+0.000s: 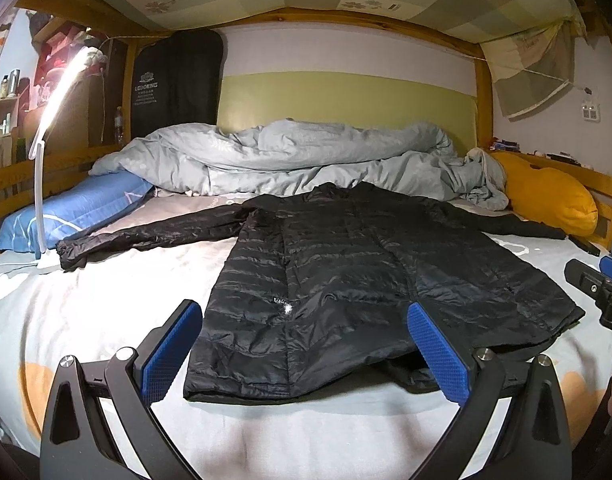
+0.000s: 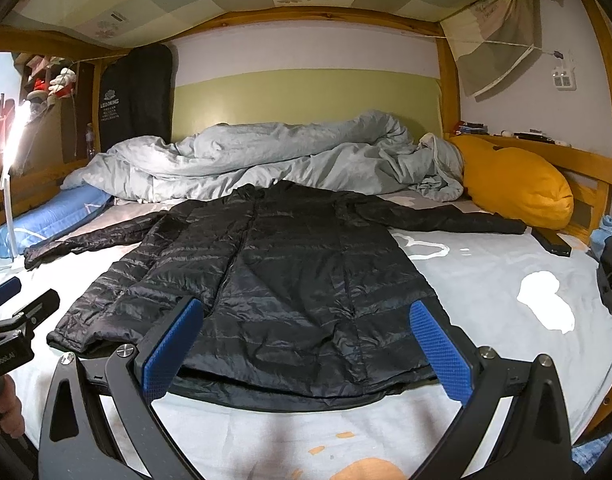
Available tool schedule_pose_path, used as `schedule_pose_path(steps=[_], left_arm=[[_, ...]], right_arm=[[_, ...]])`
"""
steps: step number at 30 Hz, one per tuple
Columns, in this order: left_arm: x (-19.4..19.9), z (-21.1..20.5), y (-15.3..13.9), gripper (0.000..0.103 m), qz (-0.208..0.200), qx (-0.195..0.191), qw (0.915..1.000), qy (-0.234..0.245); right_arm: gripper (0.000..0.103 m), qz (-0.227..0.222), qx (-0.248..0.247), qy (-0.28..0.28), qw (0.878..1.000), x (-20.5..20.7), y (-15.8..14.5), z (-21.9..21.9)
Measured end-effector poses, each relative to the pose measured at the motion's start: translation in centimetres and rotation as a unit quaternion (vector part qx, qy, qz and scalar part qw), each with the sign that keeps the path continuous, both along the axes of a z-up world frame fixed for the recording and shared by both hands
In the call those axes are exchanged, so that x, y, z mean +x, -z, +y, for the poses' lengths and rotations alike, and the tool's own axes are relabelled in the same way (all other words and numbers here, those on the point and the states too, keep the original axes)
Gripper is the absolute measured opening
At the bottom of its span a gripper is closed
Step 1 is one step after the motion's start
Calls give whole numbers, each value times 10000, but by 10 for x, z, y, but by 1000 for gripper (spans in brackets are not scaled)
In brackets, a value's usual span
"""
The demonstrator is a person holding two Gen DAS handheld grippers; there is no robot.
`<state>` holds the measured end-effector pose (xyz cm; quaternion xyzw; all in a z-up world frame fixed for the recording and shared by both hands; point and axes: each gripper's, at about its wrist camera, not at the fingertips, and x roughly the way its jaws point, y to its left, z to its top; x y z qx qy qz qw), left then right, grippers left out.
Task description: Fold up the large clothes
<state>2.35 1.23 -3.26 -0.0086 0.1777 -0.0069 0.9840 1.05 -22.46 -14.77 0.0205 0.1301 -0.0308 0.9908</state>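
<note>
jacket (image 1: 346, 272) spread flat on bed (image 1: 106, 312), sleeves out | left hand-held gripper (image 1: 306, 356) wide apart, empty, just above near hem | right hand-held gripper (image 2: 306, 356) wide apart, empty, over hem's right part | quilt (image 1: 290, 156) bunched behind

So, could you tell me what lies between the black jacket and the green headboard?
A crumpled grey duvet lies between the jacket and the headboard, in both wrist views.
</note>
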Motion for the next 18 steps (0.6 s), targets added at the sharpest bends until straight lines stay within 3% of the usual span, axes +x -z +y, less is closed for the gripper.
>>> schedule_pose_path(steps=[18], left_arm=[[-3,-2,0,103,-101,84,9999,-27]], right_arm=[[103,-53,-11,36,10000,-1,0,-4]])
